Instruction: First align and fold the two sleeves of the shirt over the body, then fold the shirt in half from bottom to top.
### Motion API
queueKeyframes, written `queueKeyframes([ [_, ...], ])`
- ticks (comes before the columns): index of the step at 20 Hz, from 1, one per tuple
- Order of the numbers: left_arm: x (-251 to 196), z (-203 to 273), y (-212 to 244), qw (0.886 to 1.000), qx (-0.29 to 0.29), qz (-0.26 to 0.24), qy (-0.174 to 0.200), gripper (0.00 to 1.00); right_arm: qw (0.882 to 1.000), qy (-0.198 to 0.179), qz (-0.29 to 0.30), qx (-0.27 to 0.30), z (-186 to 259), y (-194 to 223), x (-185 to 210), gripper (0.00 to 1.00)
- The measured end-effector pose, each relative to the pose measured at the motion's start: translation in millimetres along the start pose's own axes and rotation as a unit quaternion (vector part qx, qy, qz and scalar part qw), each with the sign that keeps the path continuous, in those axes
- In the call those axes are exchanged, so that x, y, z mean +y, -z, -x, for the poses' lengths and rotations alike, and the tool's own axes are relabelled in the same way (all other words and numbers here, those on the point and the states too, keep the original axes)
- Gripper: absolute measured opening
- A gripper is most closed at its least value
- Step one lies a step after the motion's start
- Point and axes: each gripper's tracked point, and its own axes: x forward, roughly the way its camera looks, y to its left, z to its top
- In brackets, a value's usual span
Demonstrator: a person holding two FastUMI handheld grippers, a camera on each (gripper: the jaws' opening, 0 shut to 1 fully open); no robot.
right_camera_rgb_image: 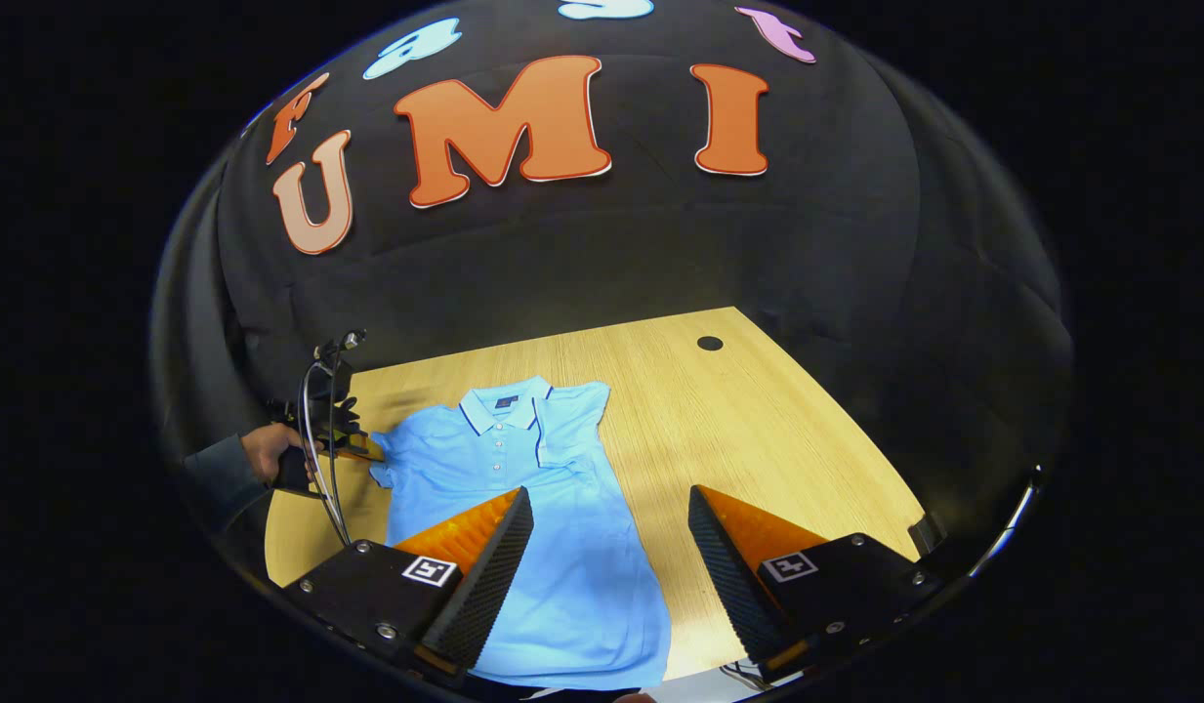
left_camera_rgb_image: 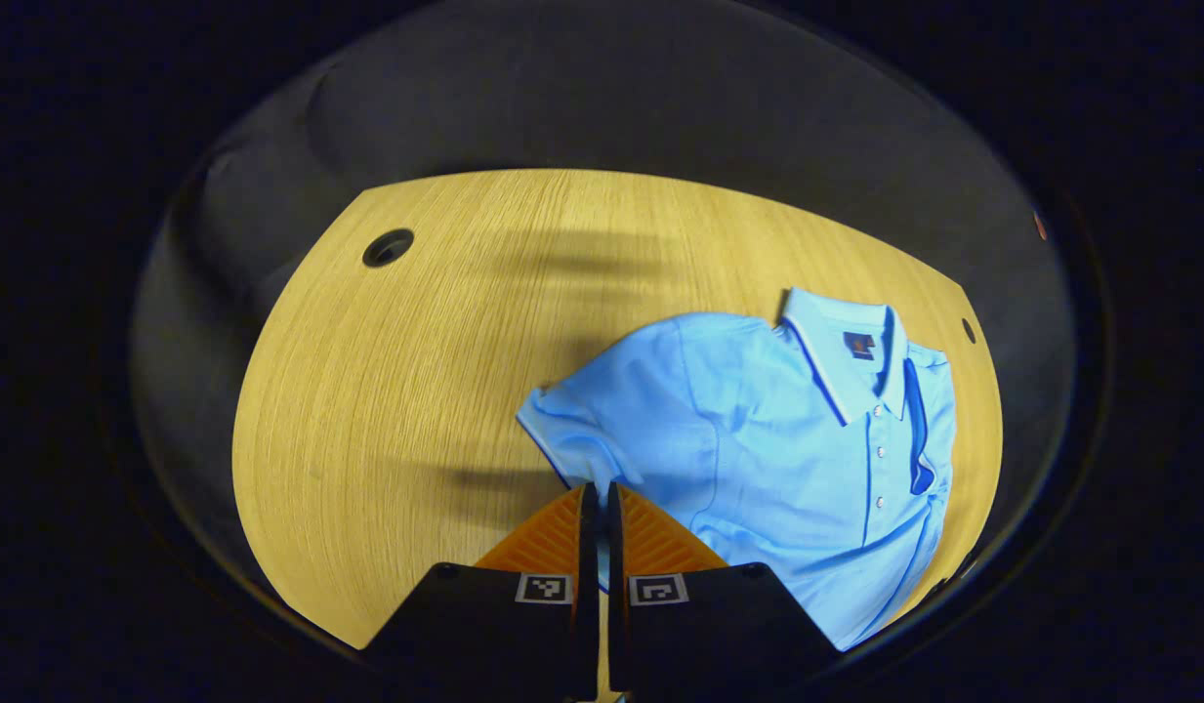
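One sleeve of the light blue polo shirt (right_camera_rgb_image: 523, 508) already folded over. Left gripper (left_camera_rgb_image: 602, 498) pinched narrow at the other sleeve (left_camera_rgb_image: 582, 430), fabric between fingers unclear. Right gripper (right_camera_rgb_image: 611, 557) spread wide above the hem, holding nothing.

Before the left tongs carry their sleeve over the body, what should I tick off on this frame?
1. Left tongs closed at the sleeve: fingers nearly together, but whether cloth is pinched is hidden: cannot tell.
2. Other sleeve already folded over the body: ok.
3. Right tongs open, above the shirt's lower part: ok.
4. Shirt lies flat, collar toward the booth wall: ok.
5. Hem aligned: its corners are partly hidden by the right tongs: cannot tell.
6. Bare table beside the shirt: ok.
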Motion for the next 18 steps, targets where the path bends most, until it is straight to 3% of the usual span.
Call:
queueKeyframes([
  [5, -37.3, 24.6, -30.7, 0.997, -0.052, -0.055, 0.032, 0.07, 1.000, 0.008, -0.010, -0.003, 7.4, 2.0, -6.1, 0.98],
  [15, -139.1, 28.4, -51.8, 0.985, -0.072, -0.118, 0.102, 0.07, 0.999, 0.041, -0.019, 0.004, 30.2, 22.8, -18.4, 0.98],
  [17, -160.4, 31.8, -52.3, 0.981, -0.074, -0.128, 0.126, 0.11, 0.999, 0.040, -0.020, 0.011, 32.1, 27.8, -19.9, 0.98],
  [18, -168.6, 33.2, -52.9, 0.979, -0.078, -0.131, 0.137, 0.27, 0.999, 0.039, -0.018, 0.014, 31.8, 28.8, -21.4, 0.98],
])
